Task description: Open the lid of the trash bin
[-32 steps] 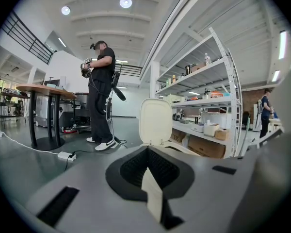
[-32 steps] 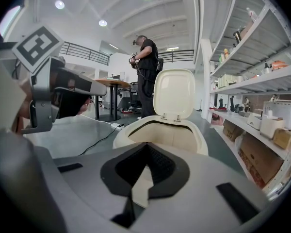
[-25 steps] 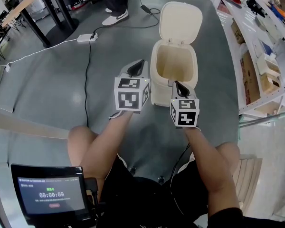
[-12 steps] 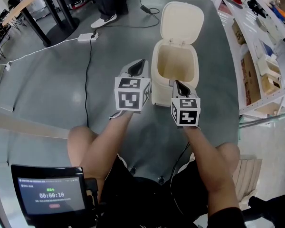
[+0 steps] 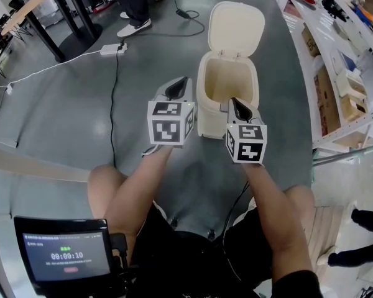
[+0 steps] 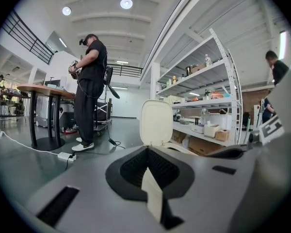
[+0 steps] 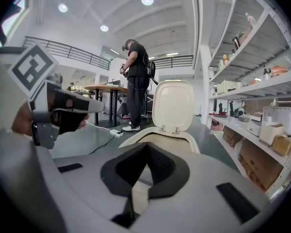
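The cream trash bin (image 5: 227, 98) stands on the grey floor with its lid (image 5: 236, 28) swung up and leaning back, so the hollow inside shows. My left gripper (image 5: 177, 90) hovers just left of the bin's near left corner, jaws shut and empty. Over the bin's near rim, my right gripper (image 5: 238, 109) is also shut on nothing. In the left gripper view the raised lid (image 6: 156, 123) rises beyond the left gripper (image 6: 148, 149). The right gripper view shows the lid (image 7: 173, 106) and bin rim (image 7: 160, 136) straight beyond the right gripper (image 7: 146, 147).
A person (image 5: 132, 5) stands at the far left by a round-footed table (image 5: 46, 8). A power strip (image 5: 113, 48) and cables lie on the floor left of the bin. Shelving (image 5: 342, 61) lines the right side. A timer screen (image 5: 65, 253) sits at the lower left.
The right gripper has drifted slightly right and nearer. The person at the back has stepped further away. The bin's lid stays up.
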